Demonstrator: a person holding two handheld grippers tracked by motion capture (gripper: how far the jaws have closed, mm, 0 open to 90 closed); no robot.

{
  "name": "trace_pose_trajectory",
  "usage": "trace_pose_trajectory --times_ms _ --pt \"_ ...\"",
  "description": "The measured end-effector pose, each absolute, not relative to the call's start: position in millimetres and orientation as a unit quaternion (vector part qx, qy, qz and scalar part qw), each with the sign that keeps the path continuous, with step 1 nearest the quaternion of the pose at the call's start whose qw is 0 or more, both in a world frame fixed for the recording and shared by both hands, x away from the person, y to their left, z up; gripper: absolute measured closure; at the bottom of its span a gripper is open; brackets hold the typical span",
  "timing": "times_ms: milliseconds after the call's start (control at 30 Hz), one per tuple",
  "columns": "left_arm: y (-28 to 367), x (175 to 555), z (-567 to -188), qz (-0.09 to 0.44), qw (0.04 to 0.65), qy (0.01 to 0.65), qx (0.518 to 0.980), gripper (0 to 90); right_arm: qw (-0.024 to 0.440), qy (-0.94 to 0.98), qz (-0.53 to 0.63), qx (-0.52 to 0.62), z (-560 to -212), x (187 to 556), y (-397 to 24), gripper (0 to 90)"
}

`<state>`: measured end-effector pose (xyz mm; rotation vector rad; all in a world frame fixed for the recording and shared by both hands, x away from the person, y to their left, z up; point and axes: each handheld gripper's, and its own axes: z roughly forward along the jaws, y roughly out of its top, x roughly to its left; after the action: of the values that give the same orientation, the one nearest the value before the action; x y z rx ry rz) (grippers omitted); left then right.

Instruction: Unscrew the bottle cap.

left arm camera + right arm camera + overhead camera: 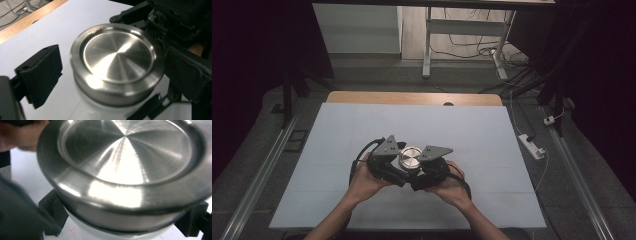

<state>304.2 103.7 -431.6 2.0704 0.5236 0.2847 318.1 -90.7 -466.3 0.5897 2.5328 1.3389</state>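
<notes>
High view: one jar, steel lid (410, 158), between left gripper (398, 169) and right gripper (418, 176), mid-table (362, 120).

Left gripper view: jaws wide, clear of lid (117, 62).

Right gripper view: jaws clamped on white jar body (120, 233) under lid. Advice: regrip lid squarely before twisting.

Lid (117, 56) brushed metal, glossy; jar body (120, 233) white, smooth; table edge (412, 98) wood, matt.

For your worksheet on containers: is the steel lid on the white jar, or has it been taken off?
On. The brushed steel lid sits level over the white jar, whose body shows just beneath its rim in both gripper views. Whether it is screwed tight, cannot tell.
</notes>
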Motion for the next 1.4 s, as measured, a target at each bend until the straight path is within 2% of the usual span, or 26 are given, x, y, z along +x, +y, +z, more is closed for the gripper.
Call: trace_pose_trajectory --times_ms 33,167,400,533,633,667,833,967,1000,1267,1333,1400 --pt "104 304 -432 0.116 0.474 0.214 0.846 0.0 0.108 0.861 0.455 0.2 -466 318 -91 15.1" --pt "117 308 -427 0.082 0.473 0.175 0.86 0.2 0.086 0.867 0.456 0.18 -466 319 -92 15.1" --pt "130 309 -428 0.004 0.476 0.089 0.875 5.4 0.043 0.885 0.451 0.109 -469 310 -85 15.1" --pt "128 308 -432 -0.016 0.466 0.053 0.883 9.0 0.032 0.891 0.446 0.074 -468 306 -82 15.1" --pt "125 306 -433 -0.008 0.463 0.041 0.886 13.7 0.029 0.892 0.446 0.062 -468 304 -82 15.1" --pt "125 305 -433 -0.002 0.468 0.042 0.883 17.3 0.028 0.893 0.446 0.056 -467 302 -81 15.1" --pt "125 305 -433 0.008 0.474 0.063 0.878 18.6 0.038 0.893 0.445 0.059 -466 302 -81 15.1" --pt "121 307 -433 0.031 0.473 0.112 0.873 18.6 0.054 0.888 0.446 0.099 -466 305 -82 15.1" --pt "117 307 -434 0.044 0.48 0.144 0.864 18.6 0.061 0.883 0.448 0.128 -467 307 -83 15.1" --pt "104 303 -437 0.102 0.485 0.23 0.838 18.2 0.105 0.864 0.449 0.204 -468 311 -83 15.1" --pt "104 305 -437 0.095 0.489 0.225 0.837 15.1 0.103 0.861 0.452 0.208 -468 312 -84 15.1" --pt "107 307 -434 0.087 0.491 0.218 0.839 6.3 0.101 0.861 0.453 0.207 -468 312 -85 15.1"
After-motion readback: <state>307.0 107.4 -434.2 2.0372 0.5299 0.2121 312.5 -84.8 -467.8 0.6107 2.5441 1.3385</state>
